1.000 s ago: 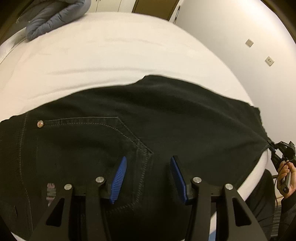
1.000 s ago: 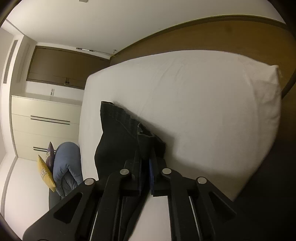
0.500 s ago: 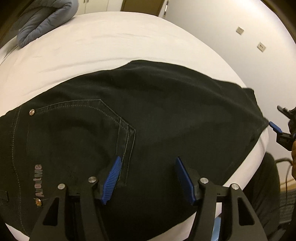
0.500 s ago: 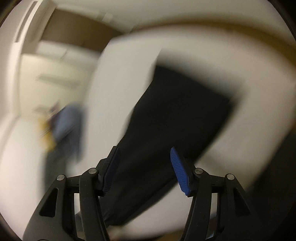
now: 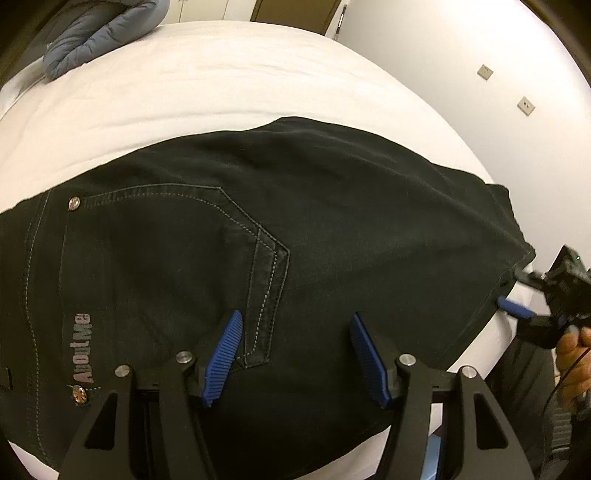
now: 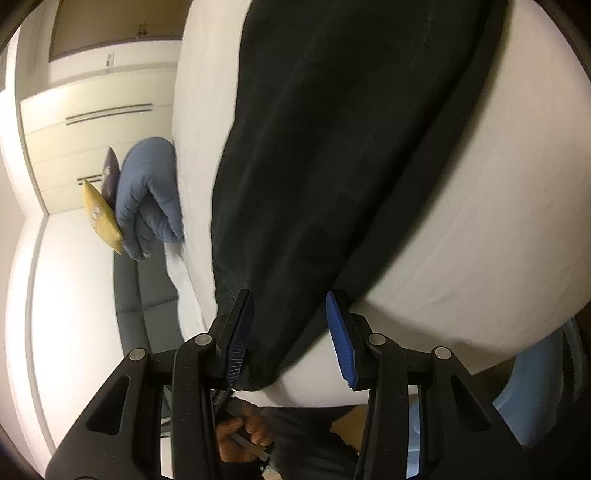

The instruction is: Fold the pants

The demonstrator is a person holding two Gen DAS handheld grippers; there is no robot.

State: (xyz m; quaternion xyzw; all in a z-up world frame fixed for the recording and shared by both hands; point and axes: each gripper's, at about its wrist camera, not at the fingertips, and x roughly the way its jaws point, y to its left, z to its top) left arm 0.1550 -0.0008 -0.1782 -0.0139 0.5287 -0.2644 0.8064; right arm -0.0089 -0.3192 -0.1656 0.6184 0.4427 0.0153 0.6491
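Observation:
Black pants (image 5: 332,206) lie flat across the white bed (image 5: 221,74), back pocket (image 5: 166,240) and a logo patch facing up. My left gripper (image 5: 295,350) hovers open just above the seat, beside the pocket's corner, with nothing pinched. In the right wrist view one pant leg (image 6: 332,147) runs away from me. My right gripper (image 6: 290,332) straddles its end at the bed's edge, and its jaws are closing with the cloth between them but not pressed. The left wrist view shows that right gripper (image 5: 511,291) at the hem on the far right, held by a hand (image 5: 572,350).
A grey-blue quilted bundle (image 5: 92,33) lies at the bed's far left corner, with a yellow cushion (image 6: 99,218) beside it. Cream wardrobe doors (image 6: 92,122) stand beyond. A white wall with sockets (image 5: 485,72) runs close along the bed's right side.
My right gripper let go of the bunched hem, swung round, and now has its jaws around the leg's end. My left gripper's jaws widened slightly over the seat.

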